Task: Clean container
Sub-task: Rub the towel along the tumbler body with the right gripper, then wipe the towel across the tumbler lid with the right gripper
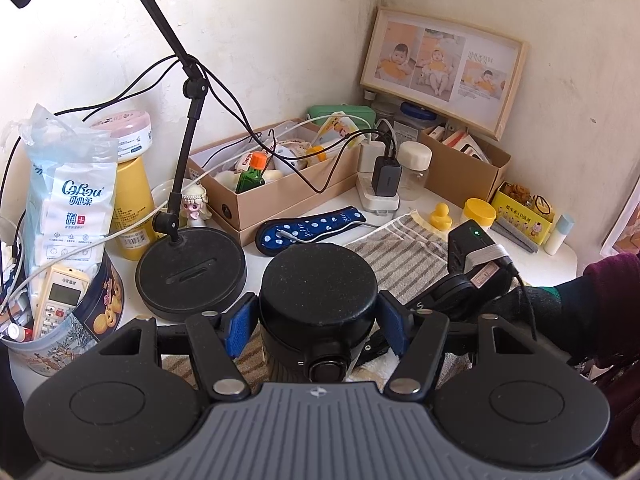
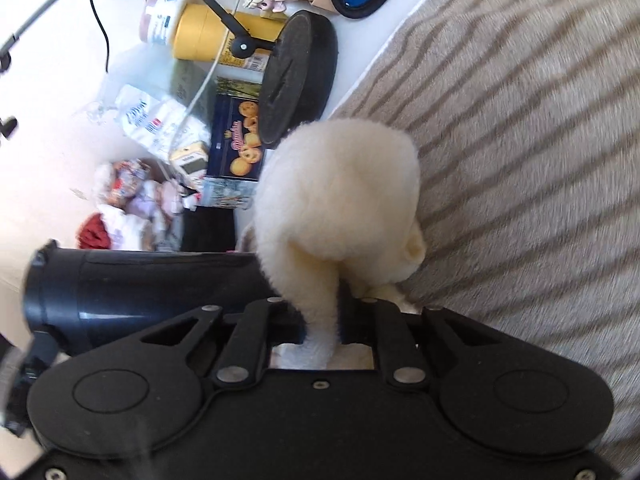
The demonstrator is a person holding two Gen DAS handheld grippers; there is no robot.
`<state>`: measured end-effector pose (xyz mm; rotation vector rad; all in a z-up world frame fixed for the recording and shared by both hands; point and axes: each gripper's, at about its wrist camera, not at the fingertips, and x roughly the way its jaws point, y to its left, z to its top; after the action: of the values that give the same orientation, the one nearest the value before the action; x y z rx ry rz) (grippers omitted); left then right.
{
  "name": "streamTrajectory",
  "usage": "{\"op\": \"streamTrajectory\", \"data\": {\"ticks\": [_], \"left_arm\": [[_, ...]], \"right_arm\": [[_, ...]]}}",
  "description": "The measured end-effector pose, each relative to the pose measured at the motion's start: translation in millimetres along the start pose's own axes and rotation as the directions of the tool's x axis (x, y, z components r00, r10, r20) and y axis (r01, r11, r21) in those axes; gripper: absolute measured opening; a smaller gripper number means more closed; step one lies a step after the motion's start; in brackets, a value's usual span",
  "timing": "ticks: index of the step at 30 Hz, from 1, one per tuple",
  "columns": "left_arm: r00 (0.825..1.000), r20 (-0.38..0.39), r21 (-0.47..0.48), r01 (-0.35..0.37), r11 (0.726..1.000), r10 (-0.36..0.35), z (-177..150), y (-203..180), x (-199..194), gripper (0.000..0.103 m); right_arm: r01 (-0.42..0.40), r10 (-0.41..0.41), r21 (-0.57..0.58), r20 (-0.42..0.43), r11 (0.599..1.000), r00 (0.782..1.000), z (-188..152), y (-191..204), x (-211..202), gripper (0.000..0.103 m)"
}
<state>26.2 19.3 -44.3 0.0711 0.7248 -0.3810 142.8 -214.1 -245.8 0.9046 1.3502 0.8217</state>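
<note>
A black lidded container, a flask with a round lid (image 1: 318, 286), stands upright over the striped towel (image 1: 404, 256). My left gripper (image 1: 318, 320) is shut on it, its blue pads (image 1: 239, 330) pressed on both sides below the lid. In the right wrist view the same black container (image 2: 132, 288) shows sideways at the left. My right gripper (image 2: 322, 320) is shut on a fluffy cream cloth (image 2: 340, 200), which bunches up ahead of the fingers and touches the container's side. The right gripper's body (image 1: 472, 276) also shows in the left wrist view, just right of the container.
A black lamp stand base (image 1: 190, 272) sits just left of the container. A cookie tin (image 1: 80, 320) with a remote and tissue pack stands at the left. Cardboard boxes (image 1: 280, 176), a charger block (image 1: 384, 176), jars and a photo frame (image 1: 440, 68) crowd the back.
</note>
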Motion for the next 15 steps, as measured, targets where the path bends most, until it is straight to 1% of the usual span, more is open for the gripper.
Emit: {"op": "streamTrajectory", "data": {"ticks": [2,6,10,15], "left_arm": [[1.000,0.001,0.002,-0.001,1.000,0.001,0,-1,0,0.063],[1.000,0.002,0.001,-0.004,1.000,0.004,0,-1,0,0.063],[1.000,0.004,-0.001,-0.005,1.000,0.005,-1,0,-1,0.063],[1.000,0.003,0.000,-0.006,1.000,0.006,-1,-1,-1,0.063]], "right_arm": [[-0.045,0.045,0.024,0.005,0.999,0.999,-4,0,-4,0.012],[-0.108,0.107,0.032,0.020,0.994,0.994,-10,10,-13,0.012],[-0.174,0.173,0.027,0.034,0.984,0.984,-11,22,-21,0.012],[-0.233,0.233,-0.005,0.047,0.972,0.971,-10,40,-30,0.012]]}}
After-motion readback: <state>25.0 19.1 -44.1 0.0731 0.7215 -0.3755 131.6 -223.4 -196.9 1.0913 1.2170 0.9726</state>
